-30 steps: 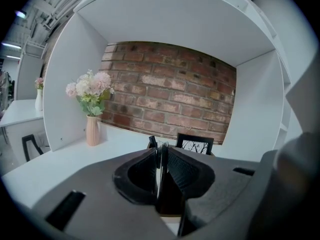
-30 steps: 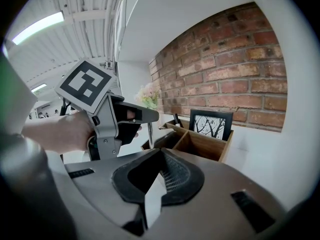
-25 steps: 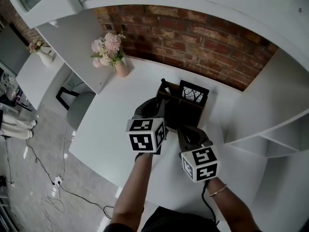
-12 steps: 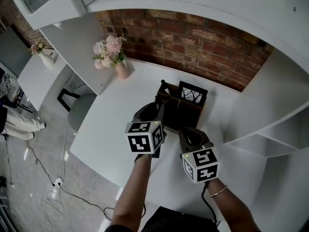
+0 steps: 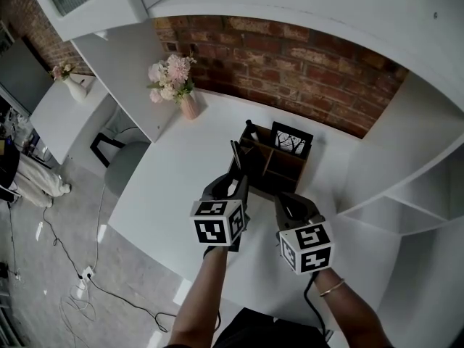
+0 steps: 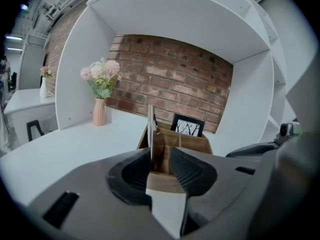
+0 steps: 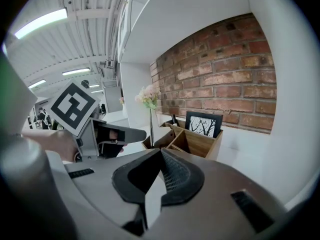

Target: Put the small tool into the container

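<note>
A thin flat metal tool (image 5: 235,155) stands upright in the front left compartment of the wooden container (image 5: 291,168) on the white table. My left gripper (image 5: 233,185) sits just in front of the container, open. In the left gripper view the tool (image 6: 150,126) rises beyond the left gripper (image 6: 161,156), free of the pads, inside the container (image 6: 192,143). My right gripper (image 5: 288,201) hovers by the container's front right, shut and empty. The right gripper view shows the right gripper (image 7: 161,153), the tool (image 7: 151,129) and the container (image 7: 197,143).
A framed picture (image 5: 291,140) stands in a back compartment, and a dark item (image 5: 249,127) pokes up at the back left. A pink vase of flowers (image 5: 181,87) stands far left by the brick wall. White shelf panels (image 5: 391,194) close in on the right.
My left gripper has opened and drawn back from the container toward me. The tool now stands by itself in the front left compartment. The right gripper has barely moved.
</note>
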{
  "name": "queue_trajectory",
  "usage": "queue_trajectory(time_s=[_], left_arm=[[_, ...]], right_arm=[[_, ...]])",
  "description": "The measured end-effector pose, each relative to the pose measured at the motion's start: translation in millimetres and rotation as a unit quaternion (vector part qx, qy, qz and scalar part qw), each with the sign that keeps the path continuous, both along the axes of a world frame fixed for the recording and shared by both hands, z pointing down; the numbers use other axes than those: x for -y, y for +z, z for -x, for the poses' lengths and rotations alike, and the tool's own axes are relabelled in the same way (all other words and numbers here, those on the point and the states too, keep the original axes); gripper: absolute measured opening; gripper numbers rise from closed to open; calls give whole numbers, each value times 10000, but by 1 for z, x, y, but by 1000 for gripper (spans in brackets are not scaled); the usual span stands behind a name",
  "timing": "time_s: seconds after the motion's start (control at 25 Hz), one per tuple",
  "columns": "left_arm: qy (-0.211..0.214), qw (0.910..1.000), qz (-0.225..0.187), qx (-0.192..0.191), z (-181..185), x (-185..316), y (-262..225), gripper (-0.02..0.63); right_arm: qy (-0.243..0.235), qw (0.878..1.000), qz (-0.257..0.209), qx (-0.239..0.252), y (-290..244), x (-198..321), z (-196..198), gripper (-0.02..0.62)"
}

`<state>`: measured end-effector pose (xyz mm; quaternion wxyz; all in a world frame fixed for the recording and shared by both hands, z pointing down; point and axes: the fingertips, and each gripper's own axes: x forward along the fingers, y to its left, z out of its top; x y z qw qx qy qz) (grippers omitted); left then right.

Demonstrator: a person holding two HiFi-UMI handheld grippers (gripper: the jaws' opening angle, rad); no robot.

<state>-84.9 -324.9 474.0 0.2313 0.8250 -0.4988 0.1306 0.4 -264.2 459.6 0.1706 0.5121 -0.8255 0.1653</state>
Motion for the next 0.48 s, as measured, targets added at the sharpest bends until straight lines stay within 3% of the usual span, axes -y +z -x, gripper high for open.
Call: queue_trajectory(time_s=[0.48], left_arm=[[-133, 9998, 88, 101, 18, -56, 6, 94]], right_arm=[[-45, 9999, -117, -19, -11, -19, -1, 5]])
